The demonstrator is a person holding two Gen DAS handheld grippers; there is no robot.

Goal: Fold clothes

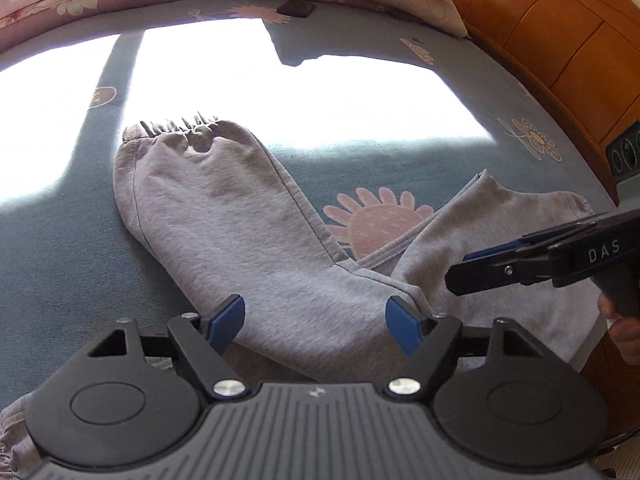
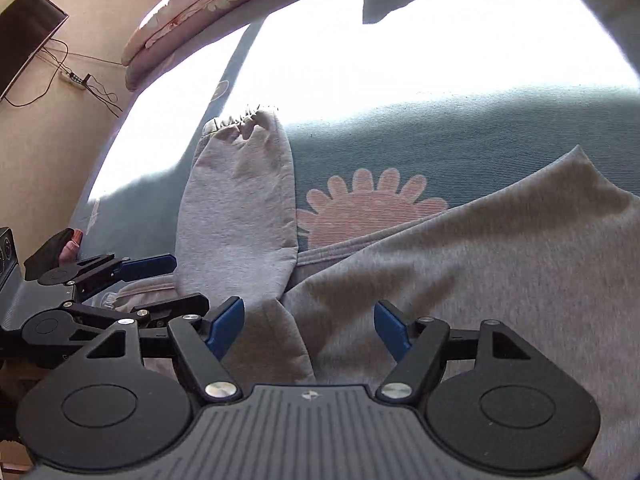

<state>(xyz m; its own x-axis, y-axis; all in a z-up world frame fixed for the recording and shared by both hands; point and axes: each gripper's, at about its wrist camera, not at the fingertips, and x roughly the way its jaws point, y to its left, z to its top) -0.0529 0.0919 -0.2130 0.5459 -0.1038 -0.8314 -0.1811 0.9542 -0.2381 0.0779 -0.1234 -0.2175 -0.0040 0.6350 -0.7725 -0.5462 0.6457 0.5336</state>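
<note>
Bedsheet [image 1: 304, 160] beyond sweatpants [image 1: 240, 232] free; headboard [image 1: 560, 40] blocks right.

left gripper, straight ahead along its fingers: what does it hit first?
Most likely the grey sweatpants: the left gripper is open, nothing between its pads, with the leg fabric directly ahead on the bedsheet. How far off the fabric is cannot be told.

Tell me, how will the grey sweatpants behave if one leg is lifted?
The grey sweatpants look soft and creased, so they will likely droop. The gathered cuff may hang lowest. On the textured bedsheet they probably drag rather than slide.
</note>
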